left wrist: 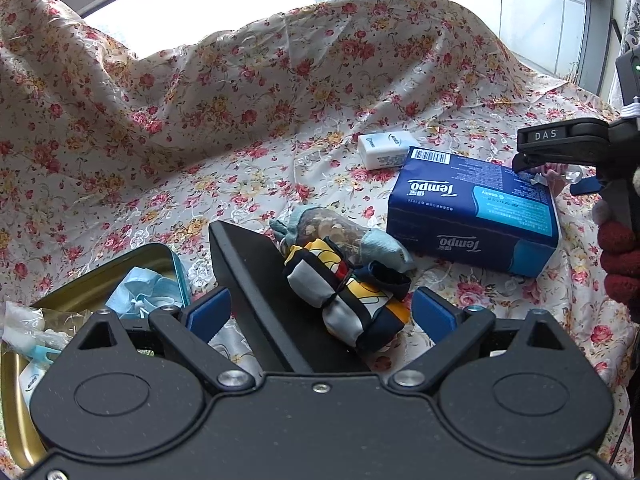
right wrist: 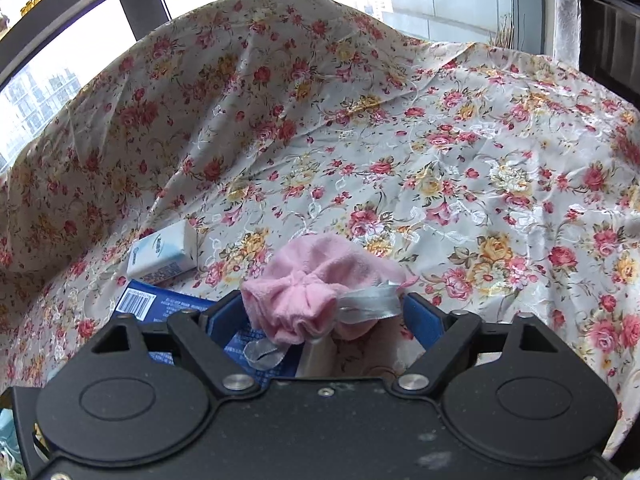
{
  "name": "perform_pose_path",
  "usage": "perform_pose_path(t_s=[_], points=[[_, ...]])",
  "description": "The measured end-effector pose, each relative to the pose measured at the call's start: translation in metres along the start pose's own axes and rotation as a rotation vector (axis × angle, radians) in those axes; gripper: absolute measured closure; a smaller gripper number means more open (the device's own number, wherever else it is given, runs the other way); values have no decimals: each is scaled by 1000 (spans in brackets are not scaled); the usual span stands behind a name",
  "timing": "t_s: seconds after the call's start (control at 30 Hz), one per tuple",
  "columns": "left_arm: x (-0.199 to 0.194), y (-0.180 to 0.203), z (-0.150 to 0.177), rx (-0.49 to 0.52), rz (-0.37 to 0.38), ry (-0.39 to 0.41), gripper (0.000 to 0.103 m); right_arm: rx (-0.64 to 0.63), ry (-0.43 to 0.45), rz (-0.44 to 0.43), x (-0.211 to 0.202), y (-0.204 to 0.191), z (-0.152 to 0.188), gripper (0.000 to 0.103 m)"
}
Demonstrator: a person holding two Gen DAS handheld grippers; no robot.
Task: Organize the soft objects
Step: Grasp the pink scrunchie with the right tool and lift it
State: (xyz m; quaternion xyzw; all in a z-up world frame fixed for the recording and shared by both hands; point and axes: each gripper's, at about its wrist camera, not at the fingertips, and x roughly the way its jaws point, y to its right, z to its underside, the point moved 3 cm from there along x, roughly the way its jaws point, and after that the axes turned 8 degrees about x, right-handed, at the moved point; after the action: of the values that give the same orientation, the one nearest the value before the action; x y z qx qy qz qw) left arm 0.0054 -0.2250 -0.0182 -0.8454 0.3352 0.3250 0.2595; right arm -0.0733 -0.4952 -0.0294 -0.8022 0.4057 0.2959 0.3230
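A floral cloth point(left wrist: 256, 128) covers the whole surface and rises in folds at the back. On it lies the blue tissue box point(left wrist: 472, 212), my landmark. Left of the box sits a gold tin point(left wrist: 24, 392) holding small packets. Between tin and box lies a rolled patterned bundle point(left wrist: 352, 300), with the left gripper point(left wrist: 320, 312) spread wide around it, not pressing. Just behind the box rests a small white tissue pack point(left wrist: 386, 151). At the box's far right corner, a pink fluffy cloth point(right wrist: 308, 284) with silver ribbon sits between the right gripper point(right wrist: 324, 316) pads; I cannot tell if they pinch it.
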Motion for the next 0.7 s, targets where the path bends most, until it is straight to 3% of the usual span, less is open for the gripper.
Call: perform_pose_path(t_s=[0.3, 0.7], points=[[1, 1, 0, 5, 6, -2, 9, 14, -15, -30, 0, 2, -8, 49], [0, 2, 1, 0, 10, -2, 9, 49, 25, -39, -19, 11, -7, 62]])
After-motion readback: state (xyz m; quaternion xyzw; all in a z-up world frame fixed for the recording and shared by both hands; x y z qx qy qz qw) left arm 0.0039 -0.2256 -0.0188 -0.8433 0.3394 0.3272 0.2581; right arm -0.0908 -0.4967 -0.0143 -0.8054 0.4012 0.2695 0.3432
